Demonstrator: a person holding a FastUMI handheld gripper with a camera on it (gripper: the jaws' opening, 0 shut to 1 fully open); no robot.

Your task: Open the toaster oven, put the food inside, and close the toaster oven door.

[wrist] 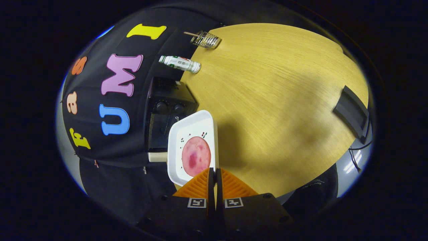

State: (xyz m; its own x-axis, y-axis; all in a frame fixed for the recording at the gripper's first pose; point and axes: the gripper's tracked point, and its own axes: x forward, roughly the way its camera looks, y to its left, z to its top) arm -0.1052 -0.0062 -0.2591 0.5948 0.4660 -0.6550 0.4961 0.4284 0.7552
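The gripper (215,172) clamps the rim of a white square plate (187,134) carrying a round pink slice (196,156), beside the black toaster oven (165,110).

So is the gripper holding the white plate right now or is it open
Holding it. The gripper is shut on the rim of the white plate, which carries a pink slice of food and hangs lifted beside the toaster oven.

A light yellow wooden tabletop (274,100) with fine grain fills the scene, crossed by soft broad shadows. A black cloth wall (100,147) hangs along one side. A dark grey rectangular block (351,112) sits at the far table edge, with thin black cables (356,155) trailing below it over pale glossy floor (354,167)
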